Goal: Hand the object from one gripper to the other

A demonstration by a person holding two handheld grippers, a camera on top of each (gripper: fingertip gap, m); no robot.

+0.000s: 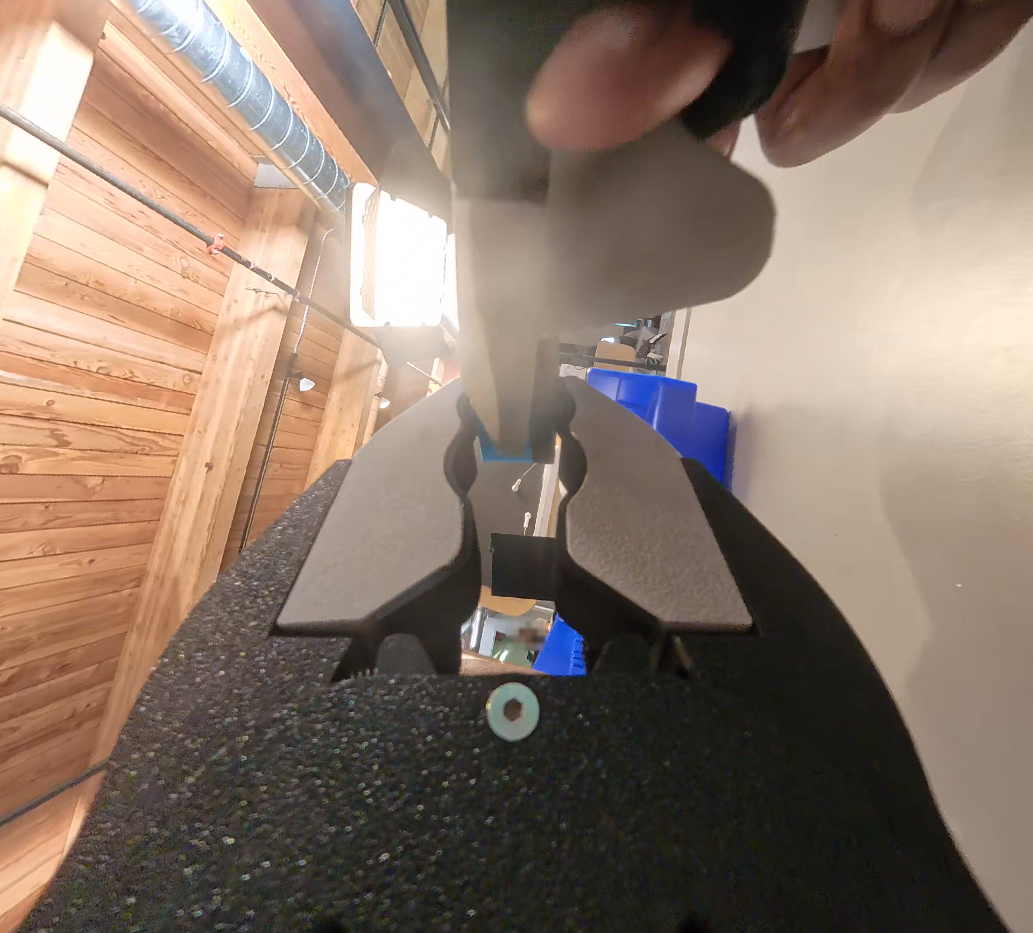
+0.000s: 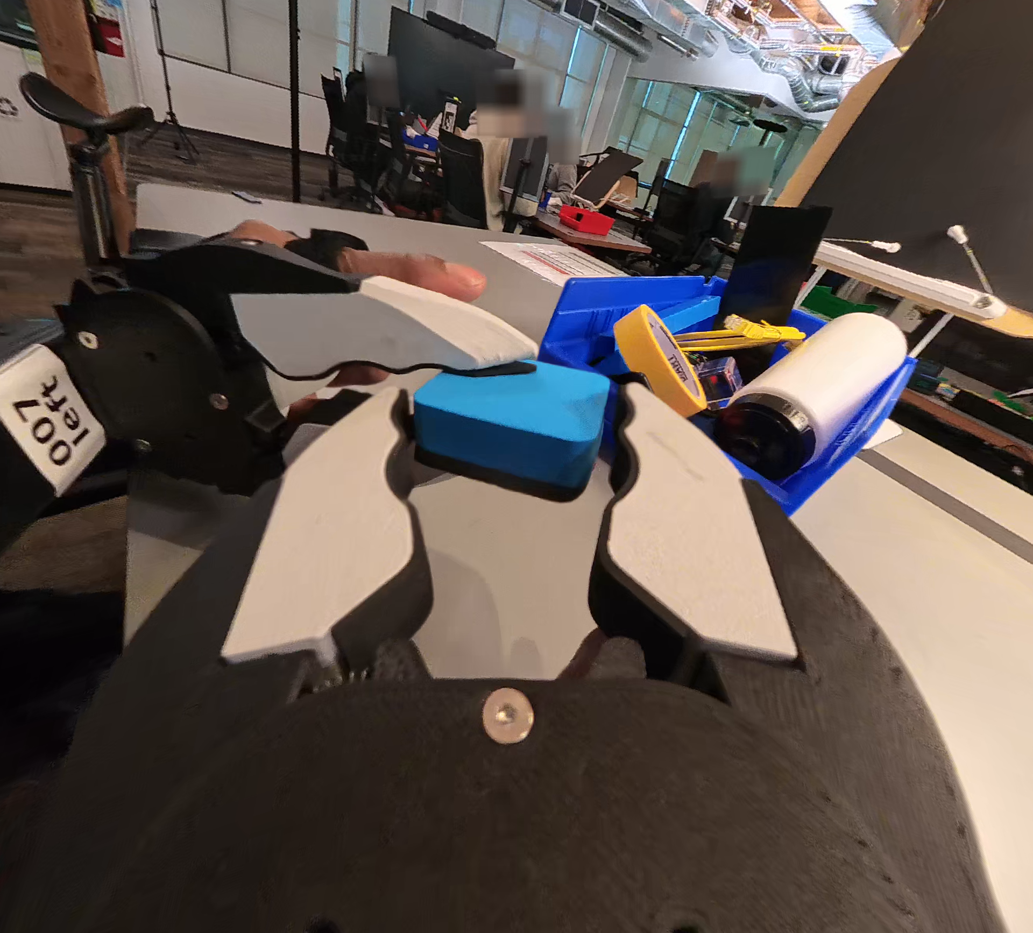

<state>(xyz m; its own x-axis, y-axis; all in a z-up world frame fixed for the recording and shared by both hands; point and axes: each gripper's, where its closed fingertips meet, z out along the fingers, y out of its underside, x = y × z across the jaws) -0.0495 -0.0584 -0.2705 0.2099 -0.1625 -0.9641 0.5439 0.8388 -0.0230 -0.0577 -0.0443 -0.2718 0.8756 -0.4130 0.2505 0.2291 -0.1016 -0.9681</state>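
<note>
One blue eraser (image 2: pixel 511 428) sits gripped between two grippers' fingers (image 2: pixel 335 509).

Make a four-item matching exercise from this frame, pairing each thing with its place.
Things:
1. blue whiteboard eraser
2. yellow tape roll
3. white bottle
4. red tray

Places:
A. lying on its side in the blue bin, black cap toward the camera
B. on a far desk in the background
C. between the right gripper's fingers
D. standing on edge in the blue bin

Pairs: 1-C, 2-D, 3-A, 4-B
</note>
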